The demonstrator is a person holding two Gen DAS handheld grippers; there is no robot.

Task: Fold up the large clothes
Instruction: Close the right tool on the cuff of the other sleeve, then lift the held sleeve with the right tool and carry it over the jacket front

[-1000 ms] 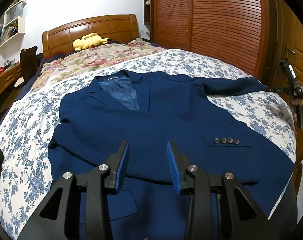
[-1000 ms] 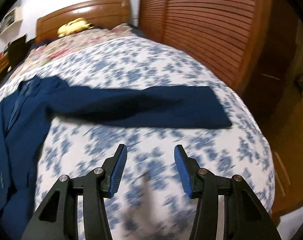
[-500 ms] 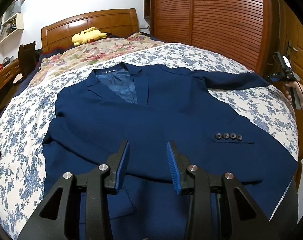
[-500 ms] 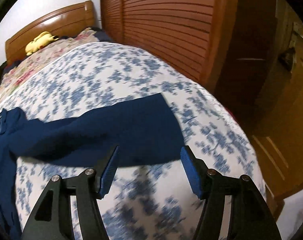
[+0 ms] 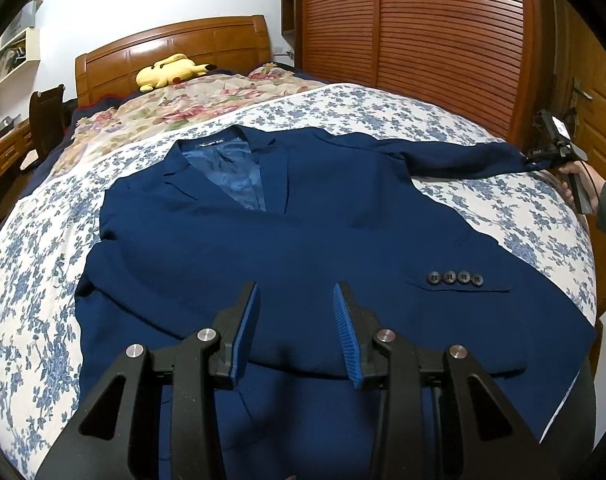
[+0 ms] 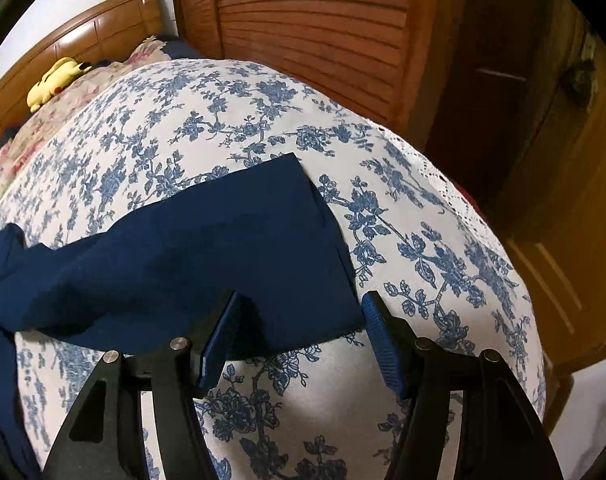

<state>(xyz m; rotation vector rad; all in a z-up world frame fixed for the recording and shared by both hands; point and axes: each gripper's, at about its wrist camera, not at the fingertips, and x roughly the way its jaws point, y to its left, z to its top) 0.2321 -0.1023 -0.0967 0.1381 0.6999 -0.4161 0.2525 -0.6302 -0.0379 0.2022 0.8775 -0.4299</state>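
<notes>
A navy suit jacket point(image 5: 287, 240) lies face up on the bed, collar toward the headboard. One sleeve, with several buttons point(image 5: 455, 278) at its cuff, is folded across the front. The other sleeve point(image 5: 463, 158) stretches out to the right. My left gripper point(image 5: 296, 300) is open and empty, hovering over the jacket's lower front. My right gripper point(image 6: 299, 304) is open, its jaws on either side of the outstretched sleeve's cuff corner point(image 6: 287, 260). It also shows in the left wrist view point(image 5: 551, 152) at the sleeve end.
The bed has a blue floral sheet point(image 5: 503, 208) and a flowered quilt point(image 5: 191, 104) near the wooden headboard point(image 5: 175, 48). A yellow plush toy point(image 5: 169, 72) lies there. Slatted wardrobe doors point(image 5: 415, 32) stand close on the right. The bed's right edge point(image 6: 443, 176) is beside the cuff.
My right gripper has moved in toward the outstretched sleeve, from well short of it to straddling its cuff corner, and has opened wider. My left gripper has risen slightly and stayed open.
</notes>
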